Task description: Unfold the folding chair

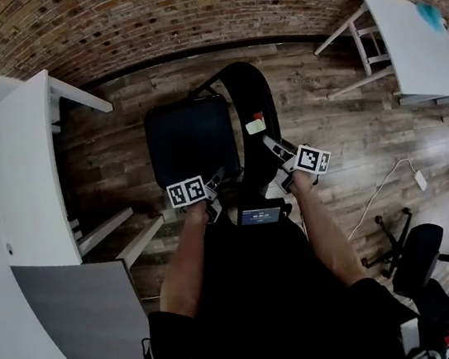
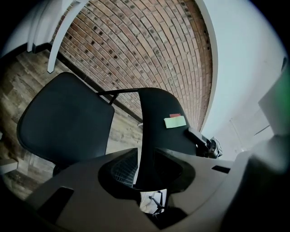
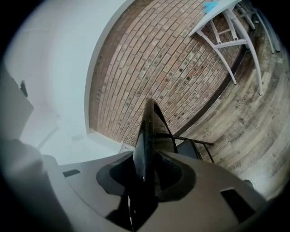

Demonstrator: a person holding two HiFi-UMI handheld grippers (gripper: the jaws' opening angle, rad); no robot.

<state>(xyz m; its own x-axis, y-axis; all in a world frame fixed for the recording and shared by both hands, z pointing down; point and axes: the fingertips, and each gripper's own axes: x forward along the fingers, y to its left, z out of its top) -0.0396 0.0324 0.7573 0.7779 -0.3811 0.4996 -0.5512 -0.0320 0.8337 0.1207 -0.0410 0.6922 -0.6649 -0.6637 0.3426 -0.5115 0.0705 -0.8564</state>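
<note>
Head view: the folding chair point(image 1: 192, 142) is seen standing on the wooden floor point(image 1: 344, 140). Its backrest point(image 1: 250, 99) is clamped at the edge by the left hand-held gripper point(image 2: 146, 174). The right hand-held gripper point(image 3: 146, 181) is held released, its jaws apart around the backrest's edge.

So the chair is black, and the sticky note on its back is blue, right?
No, the sticky note is green, not blue; the left gripper view shows it. The chair is black, and the note is on its back.
</note>
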